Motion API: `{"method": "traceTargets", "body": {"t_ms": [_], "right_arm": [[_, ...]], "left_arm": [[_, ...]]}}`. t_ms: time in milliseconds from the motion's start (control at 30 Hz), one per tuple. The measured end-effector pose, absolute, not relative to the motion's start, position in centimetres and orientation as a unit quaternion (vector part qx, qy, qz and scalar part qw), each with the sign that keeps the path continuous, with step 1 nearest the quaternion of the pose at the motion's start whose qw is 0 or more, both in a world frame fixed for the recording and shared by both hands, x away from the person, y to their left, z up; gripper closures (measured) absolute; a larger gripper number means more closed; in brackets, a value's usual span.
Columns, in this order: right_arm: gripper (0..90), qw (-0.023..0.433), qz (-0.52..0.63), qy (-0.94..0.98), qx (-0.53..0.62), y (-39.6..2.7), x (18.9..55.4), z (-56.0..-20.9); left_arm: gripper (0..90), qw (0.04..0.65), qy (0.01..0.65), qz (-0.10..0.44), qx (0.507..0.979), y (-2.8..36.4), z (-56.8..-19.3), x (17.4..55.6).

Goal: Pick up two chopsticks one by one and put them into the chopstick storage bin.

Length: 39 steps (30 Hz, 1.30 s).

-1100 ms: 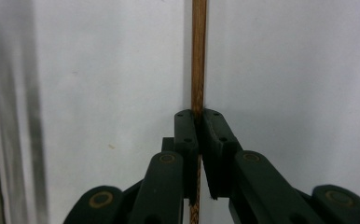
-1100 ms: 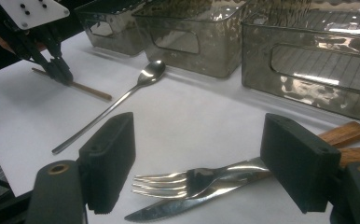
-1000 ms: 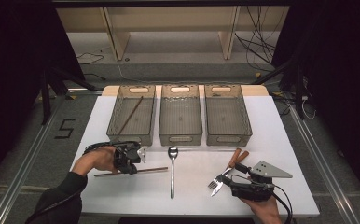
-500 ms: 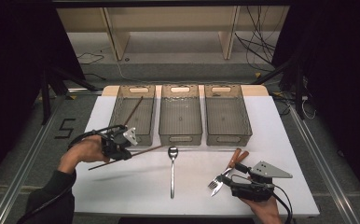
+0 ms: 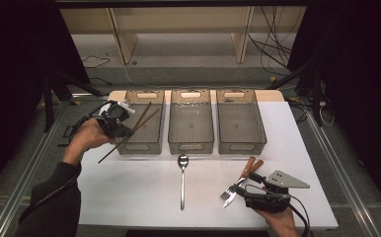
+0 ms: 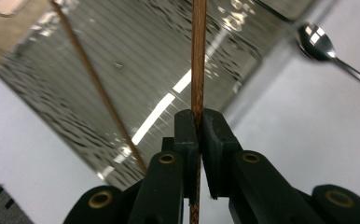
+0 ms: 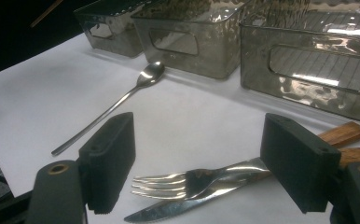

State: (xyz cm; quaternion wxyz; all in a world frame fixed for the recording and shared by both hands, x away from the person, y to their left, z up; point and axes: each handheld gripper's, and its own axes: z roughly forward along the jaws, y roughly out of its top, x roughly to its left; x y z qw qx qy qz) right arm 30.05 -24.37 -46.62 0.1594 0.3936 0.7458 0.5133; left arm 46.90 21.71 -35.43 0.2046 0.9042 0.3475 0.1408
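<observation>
Wooden chopstick (image 6: 197, 56) pinched between the pressed-together jaws of left gripper (image 5: 113, 122), raised off the tabletop (image 5: 129, 187) at the left bin (image 5: 140, 121); tilted, upper end over the bin, lower end hanging out past its front-left corner. Second chopstick (image 5: 143, 114) lying slanted inside the same bin; seen as a thin diagonal through the bin in left gripper view (image 6: 99, 91). Left hand (image 5: 86, 138) wrapped round the gripper, cable looping off to the left.

Three smoky clear bins in a row along the far edge: left, middle (image 5: 191, 121), right (image 5: 240, 121). Nothing seen in the middle or right one.

Spoon (image 5: 182, 180) flat on the tabletop, bowl just in front of the middle bin, handle pointing toward the near edge.

Right gripper (image 5: 250, 195) low at the near right, jaws spread wide on either side of the fork (image 7: 201, 179) and knife (image 7: 178, 205), not touching either as far as can be told. Fork lying on the knife, both wooden-handled, handles angled toward the right bin, tines and blade tip pointing near-left.
</observation>
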Motion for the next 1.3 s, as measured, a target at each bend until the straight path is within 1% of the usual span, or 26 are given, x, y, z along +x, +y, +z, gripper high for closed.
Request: {"method": "traceTargets", "body": {"t_ms": [100, 267, 400, 567, 833, 1300], "right_arm": [[27.1, 0.159, 0.514, 0.746, 0.393, -24.4, 30.0, -46.6], [27.1, 0.159, 0.514, 0.745, 0.393, -24.4, 30.0, -46.6], [27.1, 0.157, 0.515, 0.744, 0.396, -24.4, 30.0, -46.6], [27.0, 0.157, 0.516, 0.744, 0.395, -24.4, 30.0, -46.6], [27.0, 0.157, 0.516, 0.744, 0.394, -24.4, 30.0, -46.6], [27.0, 0.156, 0.517, 0.744, 0.394, -24.4, 30.0, -46.6]], "left_arm": [[84.4, 0.213, 0.372, 0.152, 0.891, 21.9, -34.4, 48.2], [84.4, 0.209, 0.391, 0.167, 0.881, 21.9, -33.2, 50.2], [84.4, 0.200, 0.405, 0.171, 0.876, 21.8, -33.1, 52.0], [84.4, 0.210, 0.428, 0.171, 0.863, 21.8, -32.9, 53.6], [84.4, 0.222, 0.437, 0.179, 0.853, 21.0, -32.8, 54.8], [84.4, 0.245, 0.449, 0.180, 0.840, 19.8, -34.3, 56.1]]}}
